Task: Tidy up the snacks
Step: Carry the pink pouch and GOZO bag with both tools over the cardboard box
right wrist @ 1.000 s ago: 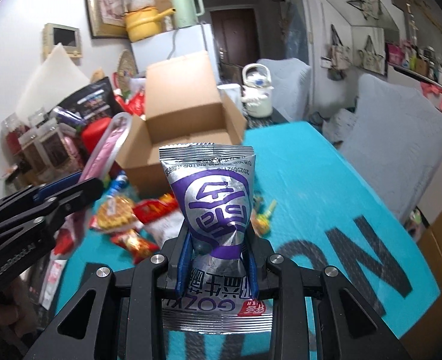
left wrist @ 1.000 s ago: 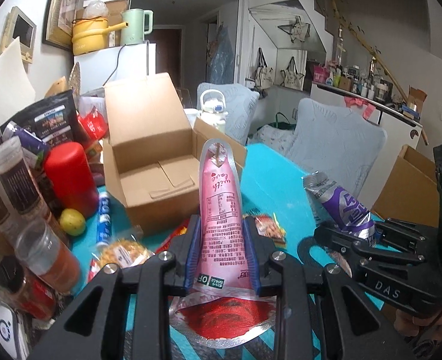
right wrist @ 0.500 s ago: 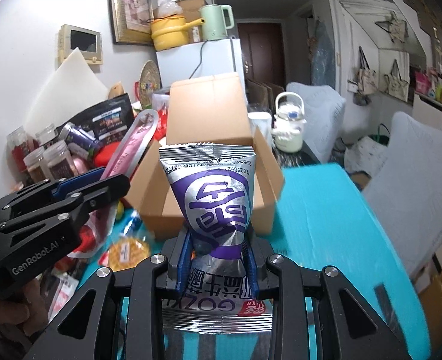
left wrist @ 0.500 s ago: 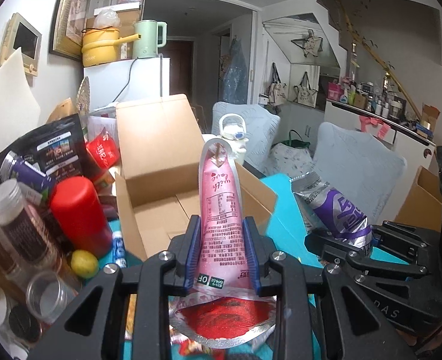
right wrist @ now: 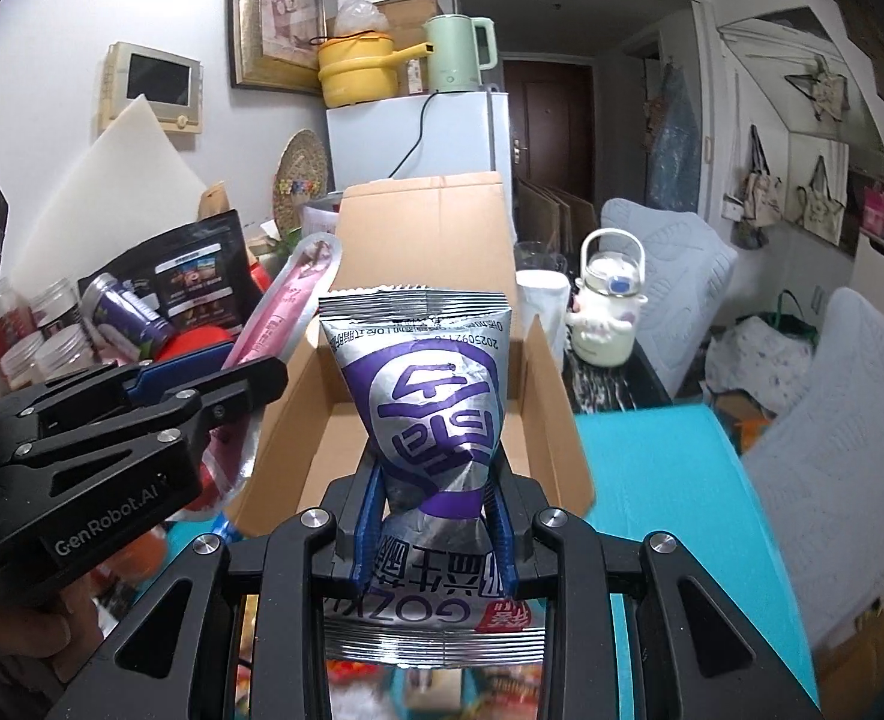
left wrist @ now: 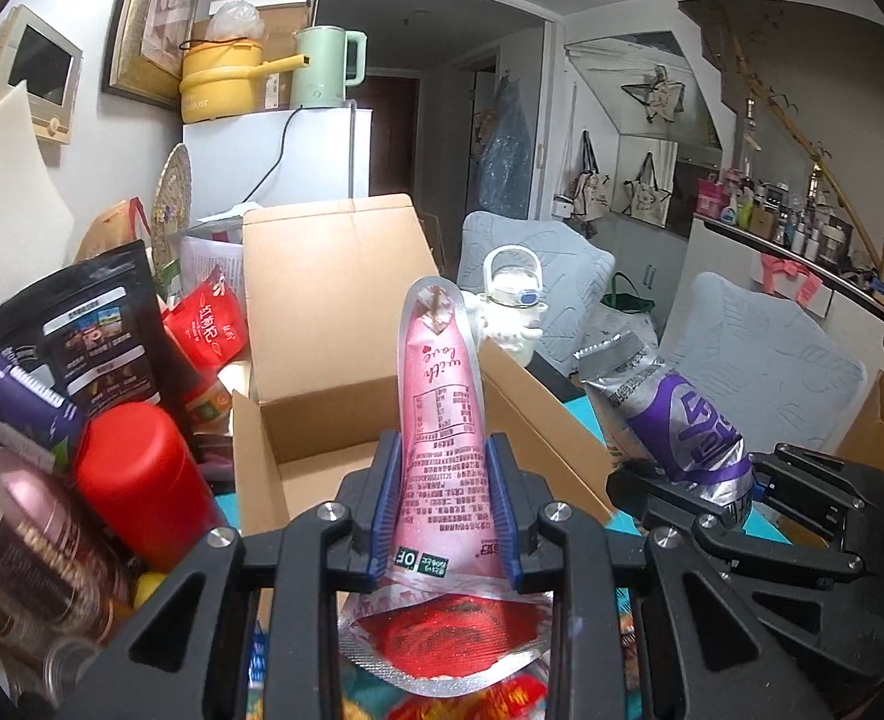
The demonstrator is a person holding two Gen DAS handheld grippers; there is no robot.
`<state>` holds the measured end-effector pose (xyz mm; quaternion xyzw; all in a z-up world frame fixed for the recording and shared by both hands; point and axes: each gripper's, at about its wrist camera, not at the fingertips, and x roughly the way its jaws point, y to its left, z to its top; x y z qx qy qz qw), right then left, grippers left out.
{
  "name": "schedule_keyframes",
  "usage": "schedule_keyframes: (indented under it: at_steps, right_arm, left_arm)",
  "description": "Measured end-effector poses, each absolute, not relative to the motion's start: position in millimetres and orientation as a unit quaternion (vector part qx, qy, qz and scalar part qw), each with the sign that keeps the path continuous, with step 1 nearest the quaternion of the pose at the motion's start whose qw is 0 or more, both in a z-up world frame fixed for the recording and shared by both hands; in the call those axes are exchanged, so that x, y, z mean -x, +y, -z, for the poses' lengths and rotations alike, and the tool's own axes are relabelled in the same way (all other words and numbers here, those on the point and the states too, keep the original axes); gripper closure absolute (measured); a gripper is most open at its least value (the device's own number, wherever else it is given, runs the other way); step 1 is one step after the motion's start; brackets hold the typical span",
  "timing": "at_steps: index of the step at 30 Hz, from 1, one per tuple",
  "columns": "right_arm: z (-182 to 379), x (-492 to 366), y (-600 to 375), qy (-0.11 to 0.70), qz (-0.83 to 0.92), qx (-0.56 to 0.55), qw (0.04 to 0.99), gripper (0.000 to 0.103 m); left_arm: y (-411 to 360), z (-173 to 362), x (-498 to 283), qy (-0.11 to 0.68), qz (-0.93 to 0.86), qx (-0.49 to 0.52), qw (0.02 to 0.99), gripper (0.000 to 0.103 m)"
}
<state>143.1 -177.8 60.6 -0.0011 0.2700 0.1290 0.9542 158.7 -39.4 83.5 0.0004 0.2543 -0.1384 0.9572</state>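
Carrying both packets, we have moved from the teal table up to the open cardboard box (left wrist: 333, 324). Our left gripper (left wrist: 442, 510) pinches the pink pouch (left wrist: 442, 396) and our right gripper (right wrist: 432, 516) the purple-and-silver bag (right wrist: 429, 396) (both hang over its front edge), so dropping them in looks next.

A home: fridge (right wrist: 417, 138), kettle (right wrist: 458, 54), framed picture (right wrist: 273, 12), front door (right wrist: 547, 114).

the pink pouch (left wrist: 442, 420) was seen as glossy, faintly glittered film with silver foil edges. the purple bag (right wrist: 435, 396) was made of crinkled, shiny metallic foil. the box (left wrist: 333, 312) was of matt brown cardboard. the tablecloth (right wrist: 670, 480) looked smooth and teal.
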Motion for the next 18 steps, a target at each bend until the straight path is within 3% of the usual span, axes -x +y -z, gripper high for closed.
schedule_keyframes:
  at_steps: [18]
  right_arm:
    - [-43.5, -247.1, -172.1, 0.291, -0.129, 0.021, 0.948, 0.073]
  left_arm:
    - [-31.9, -59.5, -264.6, 0.289, 0.077, -0.002, 0.954, 0.075]
